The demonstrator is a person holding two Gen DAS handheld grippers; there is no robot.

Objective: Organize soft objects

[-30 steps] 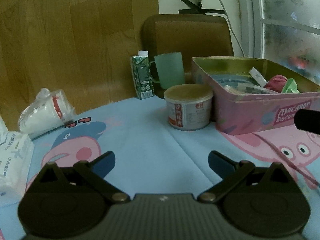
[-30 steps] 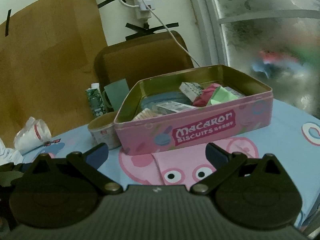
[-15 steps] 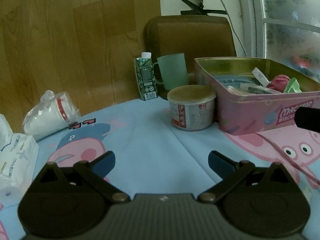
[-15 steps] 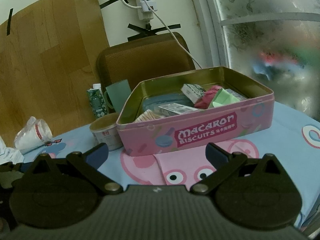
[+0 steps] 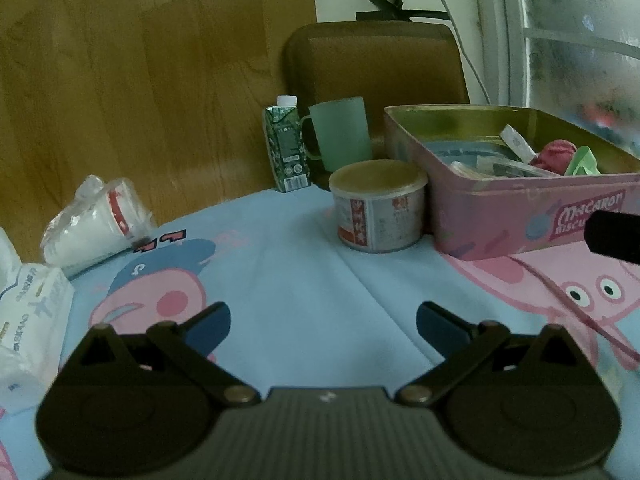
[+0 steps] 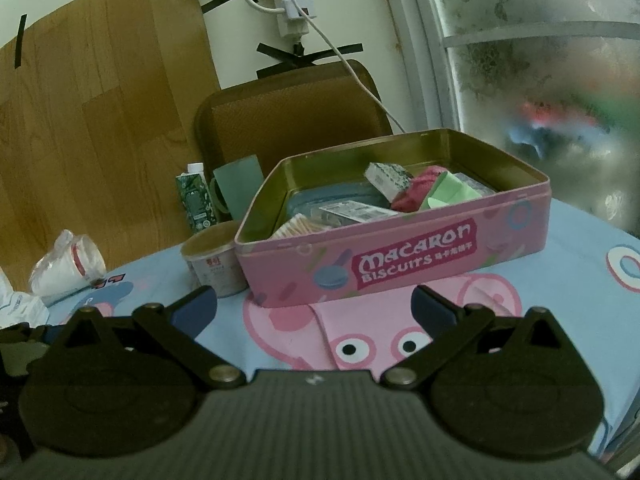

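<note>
A pink "Macaron Biscuits" tin [image 6: 400, 264] stands open on the cartoon-print cloth; it also shows in the left wrist view [image 5: 500, 216]. Inside lie a red soft bundle [image 6: 416, 188], a green folded piece [image 6: 452, 190], packets and a blue item. A white tissue pack [image 5: 28, 320] lies at the left, with a bagged stack of cups [image 5: 92, 220] behind it. My left gripper [image 5: 322, 326] is open and empty above the cloth. My right gripper [image 6: 314, 306] is open and empty in front of the tin.
A round lidded tub [image 5: 376, 206] stands left of the tin. Behind it are a green mug [image 5: 340, 134] and a small green carton [image 5: 286, 144]. A brown chair back [image 6: 292, 116] and a wooden panel stand beyond the table. A window is at the right.
Both grippers have drawn back slightly from the tin and the view has shifted a little; both jaws stay open and empty.
</note>
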